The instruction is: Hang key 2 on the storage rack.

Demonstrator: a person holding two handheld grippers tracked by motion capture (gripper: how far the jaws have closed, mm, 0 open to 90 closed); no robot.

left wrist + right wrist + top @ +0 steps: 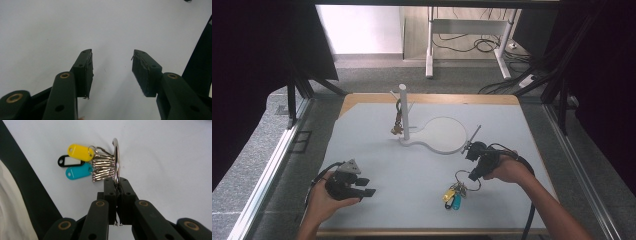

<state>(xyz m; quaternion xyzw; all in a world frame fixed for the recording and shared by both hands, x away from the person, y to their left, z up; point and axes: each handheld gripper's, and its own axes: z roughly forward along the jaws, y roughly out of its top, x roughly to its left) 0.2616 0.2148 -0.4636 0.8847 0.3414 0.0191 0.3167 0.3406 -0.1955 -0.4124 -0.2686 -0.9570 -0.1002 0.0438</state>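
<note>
Jaws, right: pressed together on the key ring [116, 157]; the right gripper [116, 185] pinches the wire of the big loop at its near edge, ring standing edge-on between the pads.
Jaws, left: apart, nothing between them; the left gripper [112, 72] looks at bare tabletop and rests low at the near left of the table [377, 200].
Table: pale grey top; a white stand [403, 112] with an upright post and a round flat base sits toward the far middle, and a small brownish item [397, 127] hangs on it.
Stand, judgement: likely the hanging place for the bunch; it is well apart from the right gripper [473, 162].
Key bunch, place: near right of the table, just in front of the right hand; in the high view the loop [466, 179] rises toward the gripper while the tags [452, 196] lie on or just over the surface; I cannot tell which.
Key bunch, axis: long axis runs from the gripped loop out through the keys [102, 167] to the tags; the free end points toward the near table edge.
Tags: yellow tag [78, 152], black tag [70, 160], teal tag [77, 172], fanned out to one side of the loop.
Risk, largest: thin round wire in flat pads may pivot or slip under the weight of the dangling bunch.
Risk, smaller: a swinging bunch may strike the post and tip the stand.
Risk, smallest: tags may snag on the item already hanging.
</note>
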